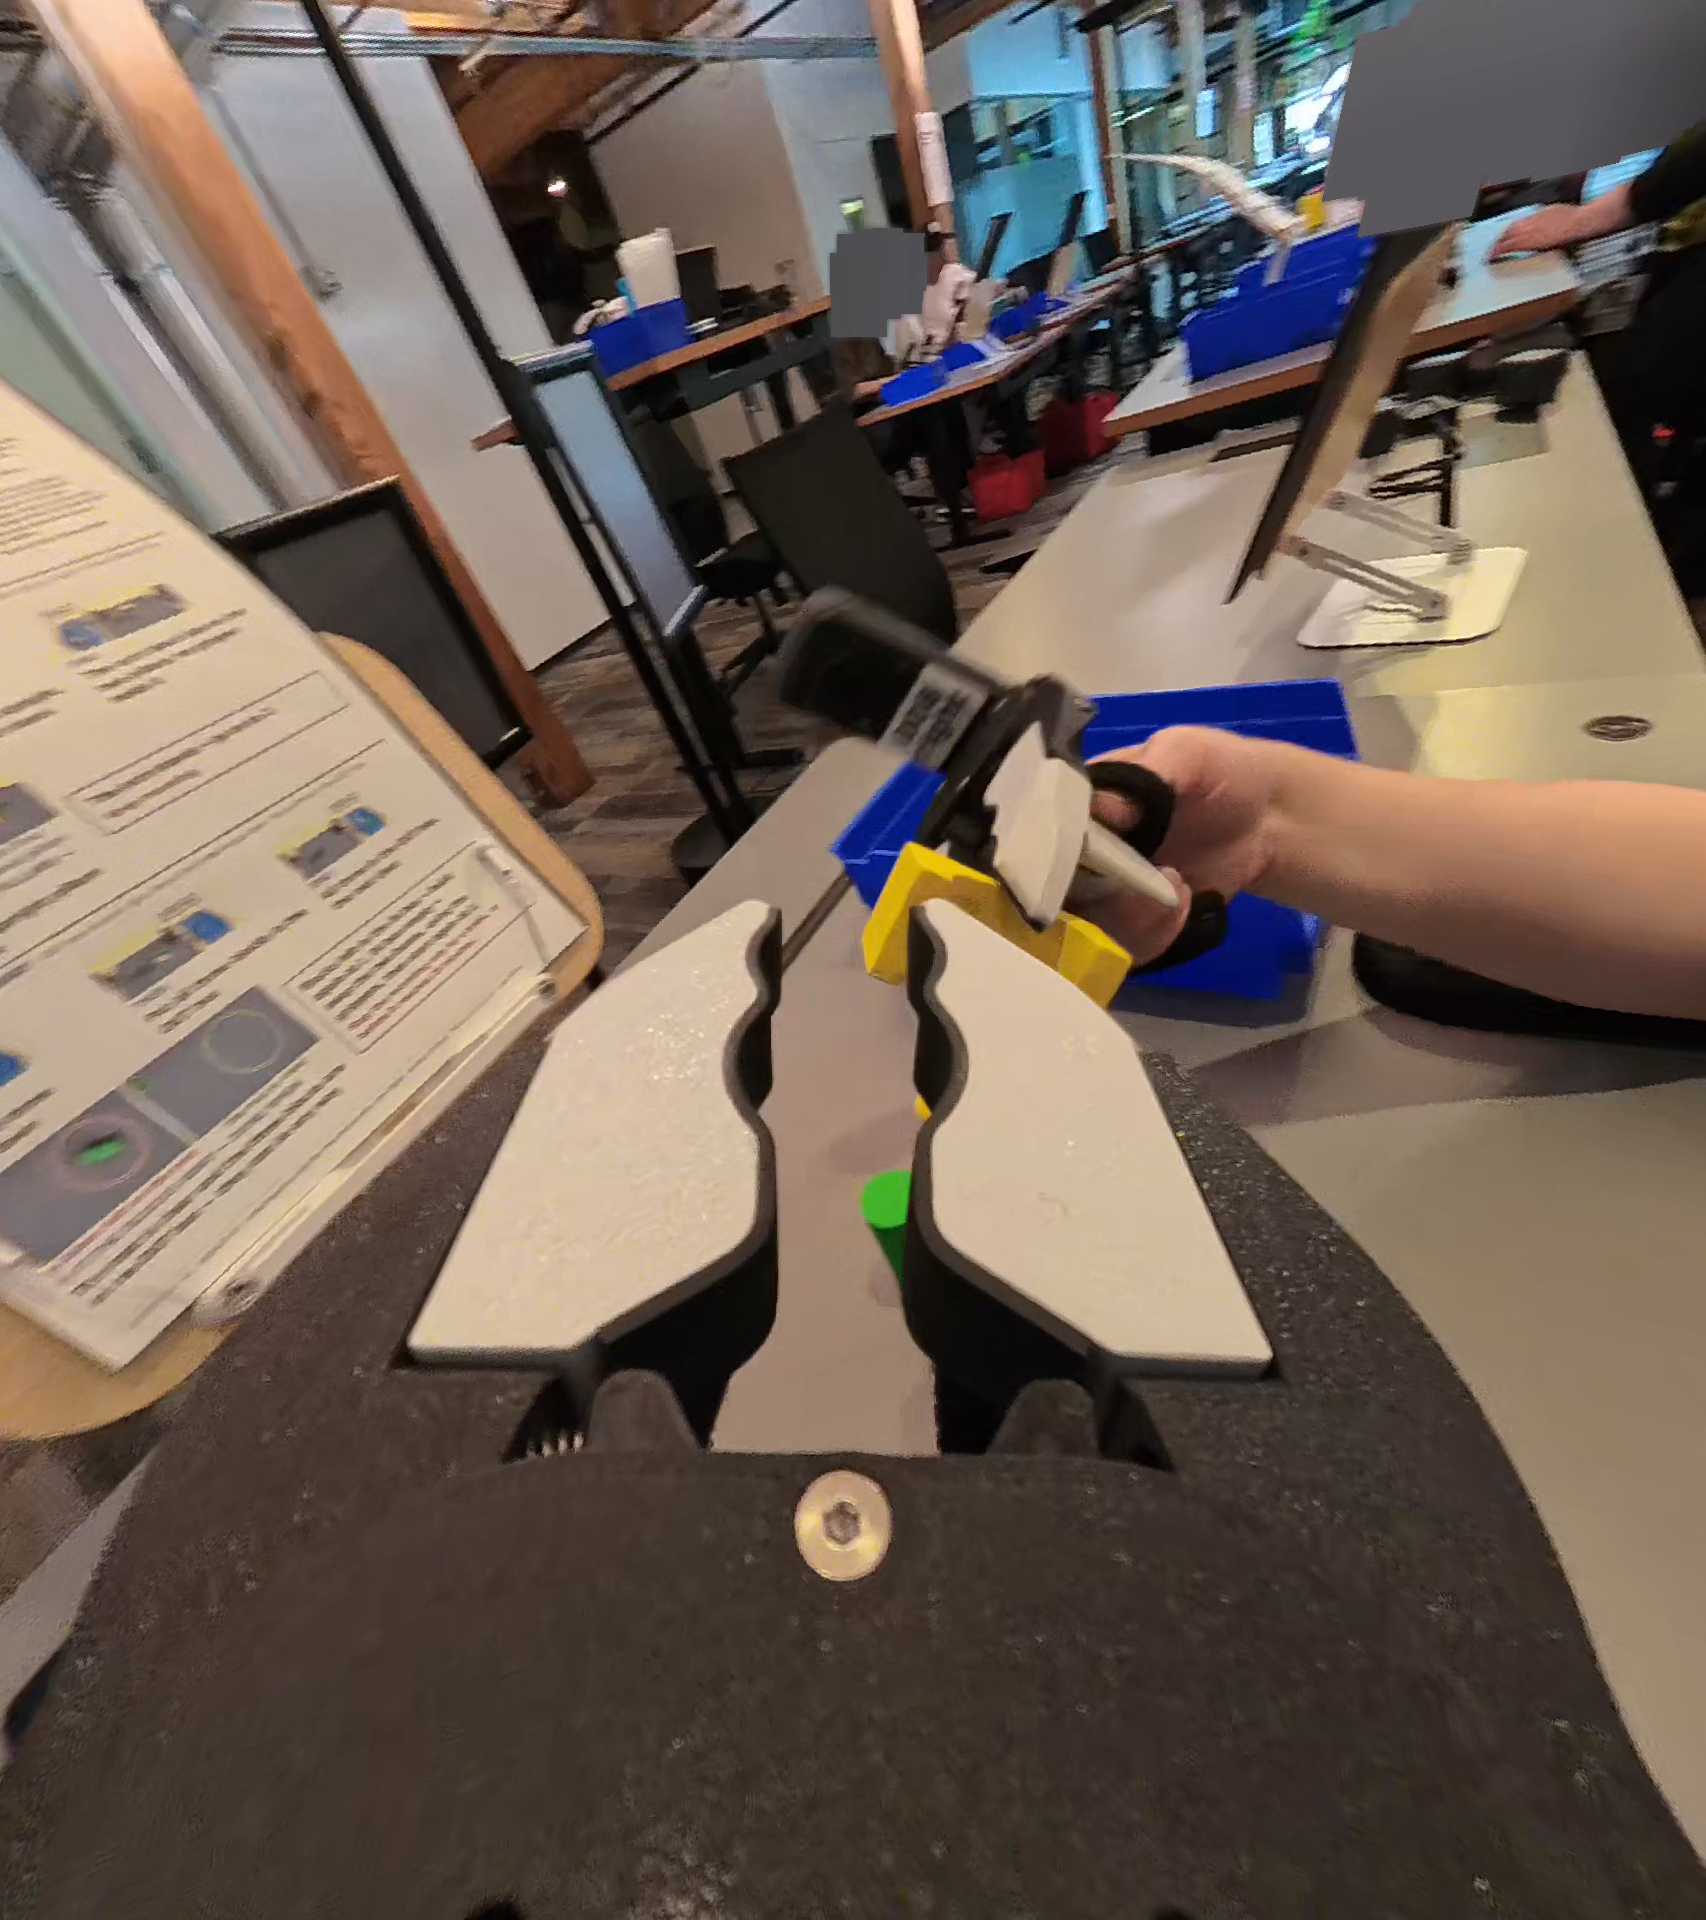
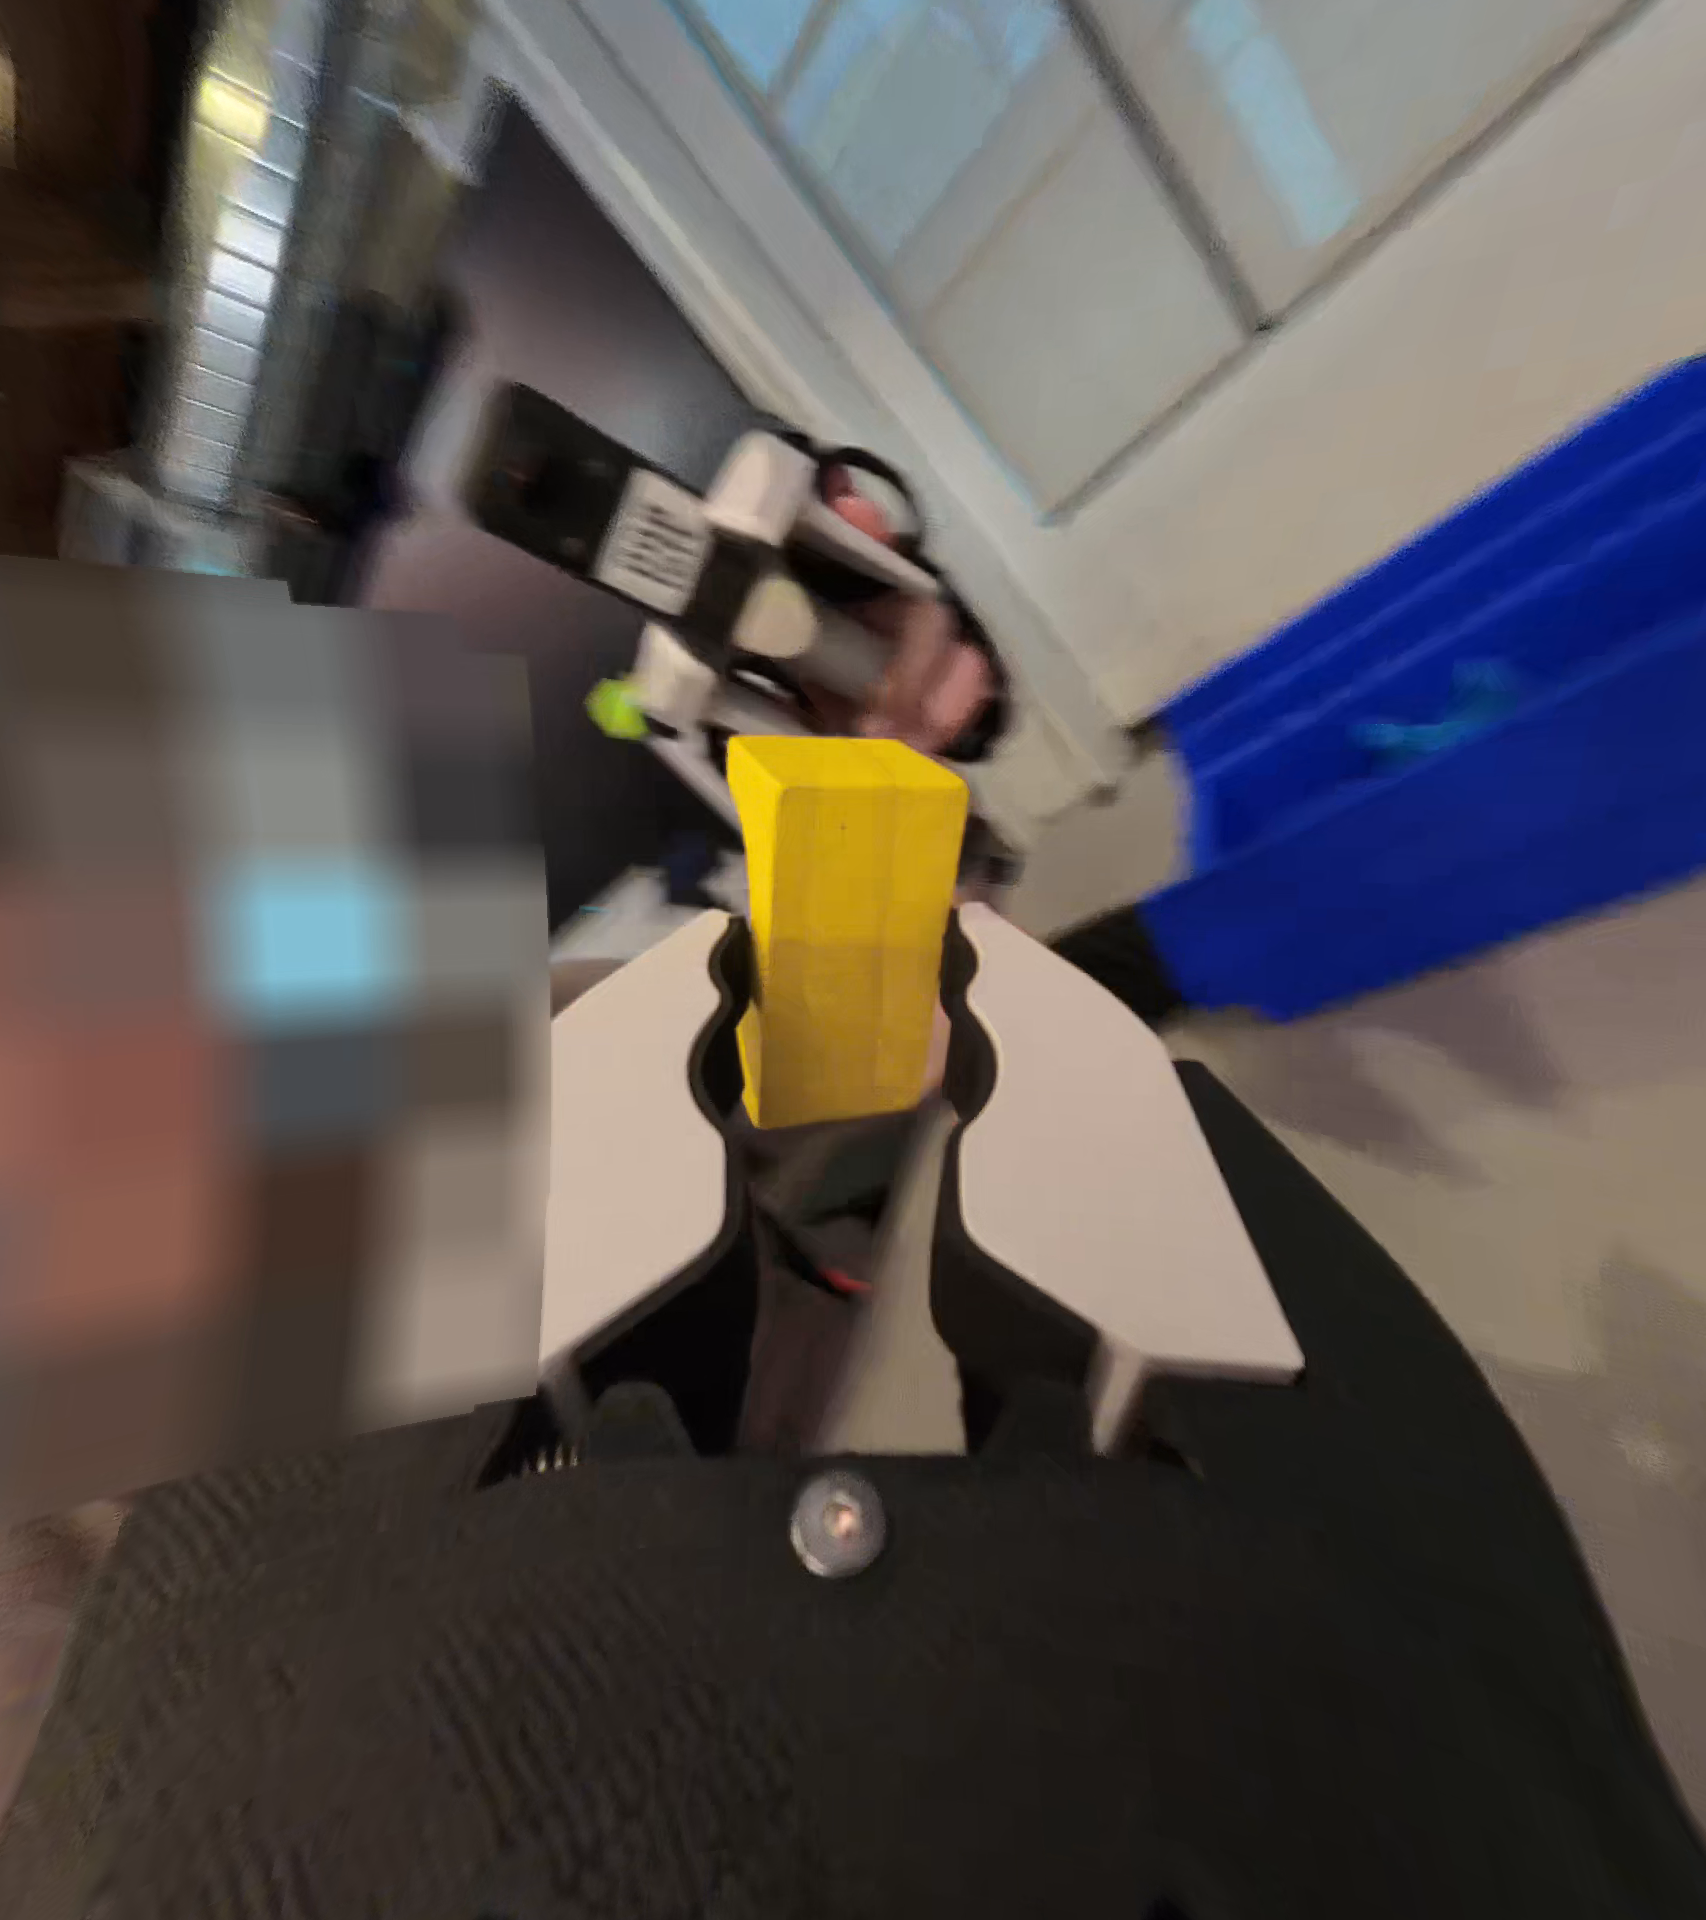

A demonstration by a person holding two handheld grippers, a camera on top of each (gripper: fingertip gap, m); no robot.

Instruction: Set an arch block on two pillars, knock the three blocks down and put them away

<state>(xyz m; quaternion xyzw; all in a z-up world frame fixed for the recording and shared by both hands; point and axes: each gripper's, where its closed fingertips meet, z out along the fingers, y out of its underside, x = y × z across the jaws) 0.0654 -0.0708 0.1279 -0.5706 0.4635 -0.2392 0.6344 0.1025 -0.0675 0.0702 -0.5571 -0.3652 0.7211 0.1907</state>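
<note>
A grey table point(image 1: 1514, 1226) ran toward the upper right of the frame. A wooden post point(image 1: 236, 270) rose at upper left before white walls point(image 1: 433, 343). Farther back stood a black chair point(image 1: 849, 520), rows of desks point(image 1: 1275, 374) and patterned carpet point(image 1: 620, 717).

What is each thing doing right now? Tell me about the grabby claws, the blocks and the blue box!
Right gripper: jaws shut on the yellow arch block.
Left gripper: jaws open, holding nothing.
Yellow arch block: held up in the air, tilted.
Green block: standing on the grey table, mostly hidden behind a finger.
Blue bin: on the table; inside is hidden.
</note>
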